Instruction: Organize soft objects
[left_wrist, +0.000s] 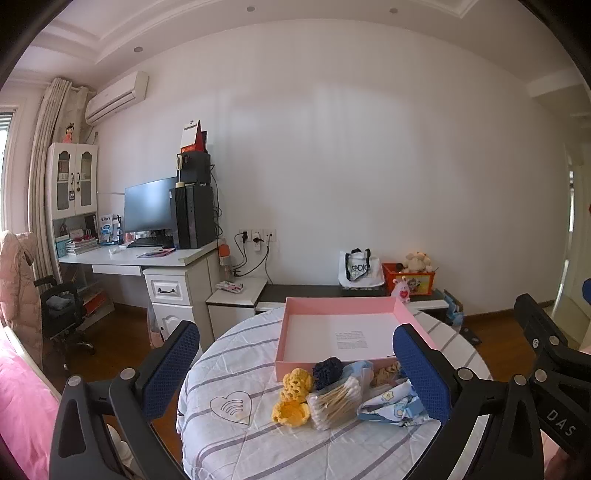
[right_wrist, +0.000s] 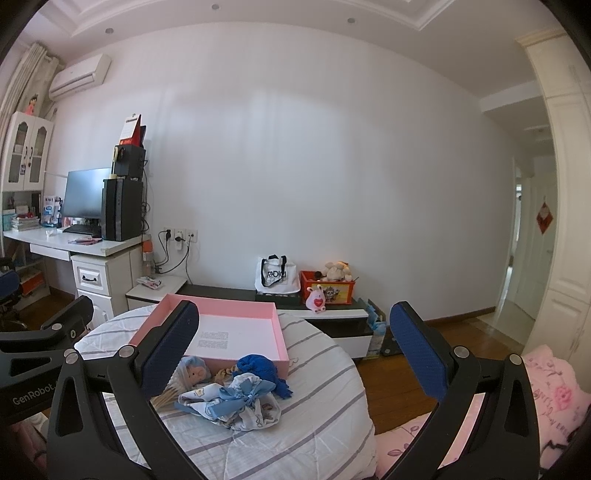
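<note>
1. both grippers hang above the round table's near edge with fingers spread wide and holding nothing — the left gripper (left_wrist: 295, 369) frames the pile, likely sizing up a first pick.
2. the right gripper (right_wrist: 295, 354) faces the same heap from further right.
3. the soft things lie bunched at the pink box's (left_wrist: 341, 304) 6 o'clock wall, outside it: yellow crochet pieces (left_wrist: 293, 397), a dark knit ball (left_wrist: 328, 370), a blue-bowed cloth pouch (right_wrist: 236, 404).
4. the box looks empty — probably the destination.
</note>
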